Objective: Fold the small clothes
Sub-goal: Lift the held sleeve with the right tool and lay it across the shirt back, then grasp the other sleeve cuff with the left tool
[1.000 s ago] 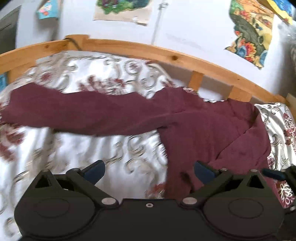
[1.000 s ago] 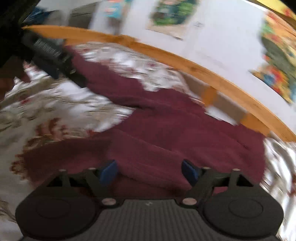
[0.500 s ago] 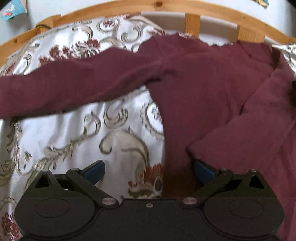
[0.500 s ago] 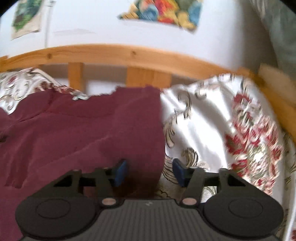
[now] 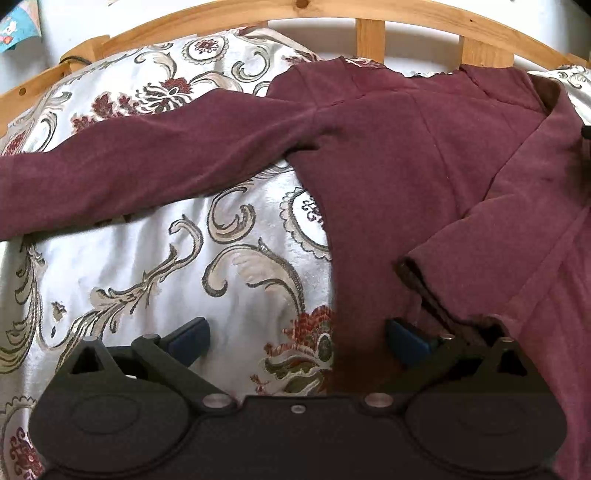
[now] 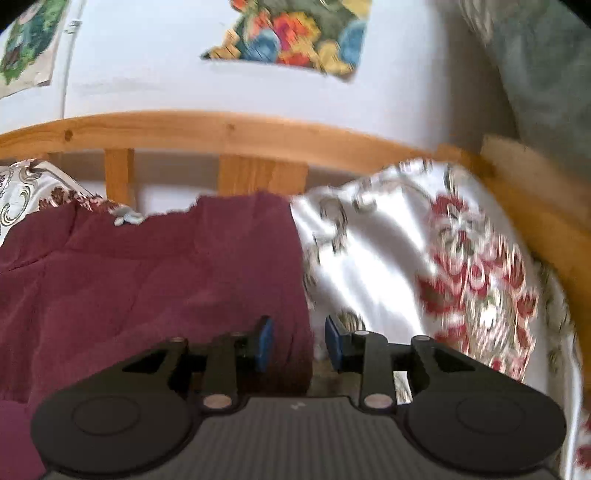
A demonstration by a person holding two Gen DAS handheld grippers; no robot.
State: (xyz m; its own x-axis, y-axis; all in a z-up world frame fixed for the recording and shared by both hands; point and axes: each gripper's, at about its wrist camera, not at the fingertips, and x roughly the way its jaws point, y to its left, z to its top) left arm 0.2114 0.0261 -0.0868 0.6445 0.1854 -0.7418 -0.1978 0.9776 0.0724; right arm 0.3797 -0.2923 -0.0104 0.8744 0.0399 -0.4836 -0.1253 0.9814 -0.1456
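Observation:
A maroon long-sleeved top [image 5: 406, 158] lies spread on a floral bedspread [image 5: 129, 266]. One sleeve [image 5: 129, 166] stretches to the left; the other sleeve [image 5: 498, 229] is folded across the body. My left gripper [image 5: 297, 341] is wide open, low over the top's left side edge, with cloth between the jaws near the right pad. My right gripper [image 6: 299, 341] is partly closed, its jaws straddling the top's right side edge [image 6: 295, 288], with a gap still showing between the pads.
A wooden bed rail [image 5: 332, 11] with slats runs along the far side, close behind the top; it also shows in the right wrist view [image 6: 221, 133]. The rail turns a corner at the right [image 6: 535, 206]. Posters [image 6: 295, 33] hang on the white wall.
My right gripper swung from over the top's middle to its right side edge and narrowed its jaws. My left gripper moved in lower toward the left side edge and stayed wide open.

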